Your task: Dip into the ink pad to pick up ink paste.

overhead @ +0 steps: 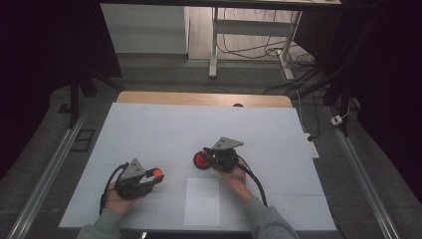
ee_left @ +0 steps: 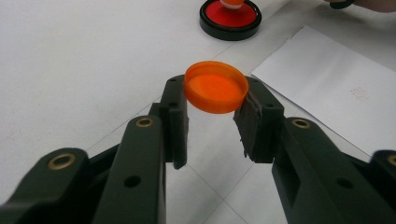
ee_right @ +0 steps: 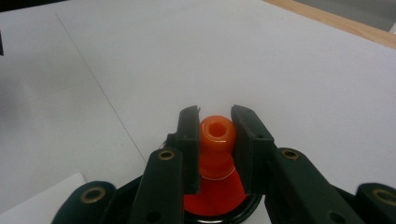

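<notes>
I held the orange cap (ee_left: 216,87) clamped across its rim between the pads of my left gripper (ee_left: 212,119), lifted clear of the white table (overhead: 164,129) so its open side could meet a neck. My right gripper (ee_right: 215,149) was closed on the orange nozzle (ee_right: 216,140) of the red bottle (overhead: 201,160), steadying it; this bottle stood just right of the cap. The sheet of paper (overhead: 202,201) lay nearer me than the bottle. The left gripper view showed the cap's hollow interior; the high view showed it as an orange dot. The right gripper view showed the nozzle's bore.
</notes>
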A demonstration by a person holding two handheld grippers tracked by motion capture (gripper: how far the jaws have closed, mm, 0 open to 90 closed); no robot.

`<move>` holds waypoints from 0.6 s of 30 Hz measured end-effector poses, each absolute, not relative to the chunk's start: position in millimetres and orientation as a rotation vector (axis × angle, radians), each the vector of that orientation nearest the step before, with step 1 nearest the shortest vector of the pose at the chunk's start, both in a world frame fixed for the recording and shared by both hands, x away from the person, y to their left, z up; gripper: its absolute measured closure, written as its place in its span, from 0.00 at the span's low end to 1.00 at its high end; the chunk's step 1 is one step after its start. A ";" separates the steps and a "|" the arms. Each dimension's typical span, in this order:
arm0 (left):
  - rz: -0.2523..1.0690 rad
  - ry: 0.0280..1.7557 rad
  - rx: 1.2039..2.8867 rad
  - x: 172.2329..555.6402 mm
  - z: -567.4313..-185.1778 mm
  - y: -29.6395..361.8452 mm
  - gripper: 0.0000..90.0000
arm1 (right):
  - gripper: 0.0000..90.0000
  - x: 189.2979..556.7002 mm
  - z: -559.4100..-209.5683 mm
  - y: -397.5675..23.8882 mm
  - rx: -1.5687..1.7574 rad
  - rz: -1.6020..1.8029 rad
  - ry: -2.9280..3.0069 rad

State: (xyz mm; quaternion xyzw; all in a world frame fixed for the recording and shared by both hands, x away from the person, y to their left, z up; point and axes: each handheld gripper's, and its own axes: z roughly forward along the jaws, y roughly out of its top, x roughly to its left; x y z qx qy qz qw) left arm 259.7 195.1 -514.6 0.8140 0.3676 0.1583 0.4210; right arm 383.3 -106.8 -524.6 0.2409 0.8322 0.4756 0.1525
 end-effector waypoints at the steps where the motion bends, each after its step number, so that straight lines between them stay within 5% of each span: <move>1: 0.396 0.920 2.039 259.7 -514.6 195.1 0.72 | 0.81 383.2 -525.1 -106.4 0.690 1.359 2.391; 18: 0.398 0.922 2.045 258.8 -514.7 193.5 0.72 | 0.81 378.1 -531.1 -102.6 0.670 1.292 2.374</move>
